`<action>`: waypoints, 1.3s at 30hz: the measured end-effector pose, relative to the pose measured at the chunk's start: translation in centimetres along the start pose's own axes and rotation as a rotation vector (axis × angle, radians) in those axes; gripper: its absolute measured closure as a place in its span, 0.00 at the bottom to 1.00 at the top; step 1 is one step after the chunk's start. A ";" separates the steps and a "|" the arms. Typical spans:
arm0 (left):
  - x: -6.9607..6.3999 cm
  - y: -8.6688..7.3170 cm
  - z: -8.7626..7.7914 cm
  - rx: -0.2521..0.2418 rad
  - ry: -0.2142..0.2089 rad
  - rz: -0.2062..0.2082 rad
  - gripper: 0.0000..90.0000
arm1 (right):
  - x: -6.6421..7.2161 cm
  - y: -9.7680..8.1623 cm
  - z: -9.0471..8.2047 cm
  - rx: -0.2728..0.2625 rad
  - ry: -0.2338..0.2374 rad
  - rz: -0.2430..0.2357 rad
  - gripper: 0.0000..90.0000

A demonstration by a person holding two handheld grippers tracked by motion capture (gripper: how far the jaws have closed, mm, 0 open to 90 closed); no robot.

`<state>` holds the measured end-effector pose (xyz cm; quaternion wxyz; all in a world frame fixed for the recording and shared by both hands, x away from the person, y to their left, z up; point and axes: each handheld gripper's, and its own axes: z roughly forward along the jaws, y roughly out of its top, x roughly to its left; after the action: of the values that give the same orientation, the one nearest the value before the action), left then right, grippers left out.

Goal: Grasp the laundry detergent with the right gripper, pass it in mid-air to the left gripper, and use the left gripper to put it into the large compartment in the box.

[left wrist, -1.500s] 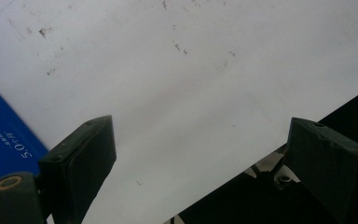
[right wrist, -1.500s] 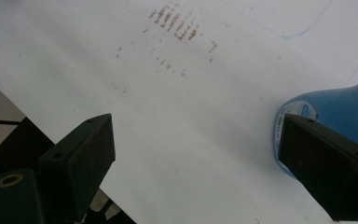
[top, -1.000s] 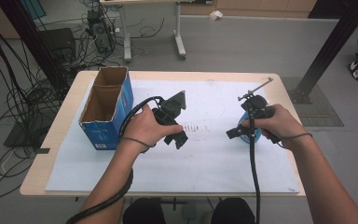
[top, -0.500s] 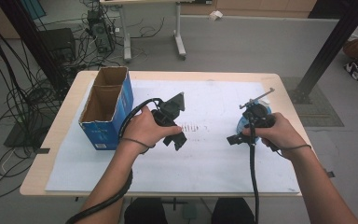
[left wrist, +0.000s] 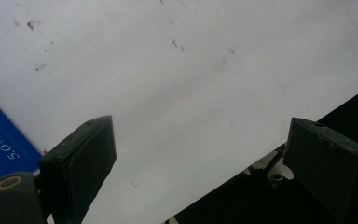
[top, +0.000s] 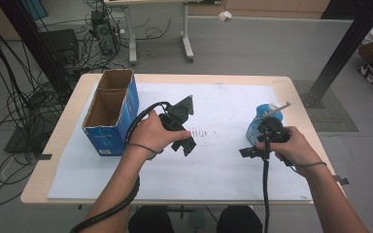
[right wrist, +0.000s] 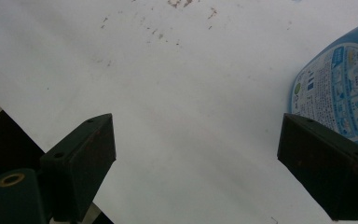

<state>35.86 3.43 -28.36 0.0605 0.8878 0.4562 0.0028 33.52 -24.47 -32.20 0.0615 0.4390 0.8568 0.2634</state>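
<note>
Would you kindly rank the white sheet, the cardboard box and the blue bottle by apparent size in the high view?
Largest to smallest:
1. white sheet
2. cardboard box
3. blue bottle, partly hidden behind the right hand-held gripper

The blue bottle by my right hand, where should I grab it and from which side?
Take the blue bottle around its labelled body. It stands upright on the white sheet, and that broad middle looks steadier to clamp than the narrower top. Probably come in level from the near side, where the right gripper already is, its jaws open and the bottle off to one side of them, not between.
</note>
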 end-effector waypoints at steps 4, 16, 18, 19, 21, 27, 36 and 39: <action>0.1 0.2 -0.1 0.000 0.007 0.000 0.10 | 0.3 -0.1 -0.1 -0.018 -0.008 -0.022 0.13; 0.8 -0.8 0.4 -0.016 -0.017 -0.022 0.10 | 0.2 -1.5 0.9 -0.044 -0.009 -0.048 0.12; 0.8 -0.9 0.7 -0.016 -0.022 -0.025 0.10 | 0.2 -1.7 1.1 -0.042 -0.012 -0.045 0.12; 0.9 -0.9 0.7 -0.018 -0.022 -0.026 0.10 | 0.2 -1.8 1.1 -0.043 -0.011 -0.044 0.12; 0.9 -1.0 0.8 -0.018 -0.025 -0.025 0.10 | 0.2 -1.9 1.2 -0.044 -0.009 -0.045 0.12; 1.1 -1.2 1.0 -0.018 -0.024 -0.027 0.10 | 0.1 -2.7 1.6 -0.052 -0.011 -0.046 0.12; 1.2 -1.2 0.8 -0.019 -0.020 -0.018 0.10 | -0.2 -4.0 1.3 -0.084 -0.020 -0.041 0.12; 1.2 -1.2 0.8 -0.025 -0.022 -0.024 0.10 | -0.4 -4.6 1.3 -0.097 -0.012 -0.037 0.11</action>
<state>35.62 5.02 -29.36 0.0765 0.8815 0.4660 -0.0020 30.93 -26.48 -35.70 0.0926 0.4209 0.8508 0.3008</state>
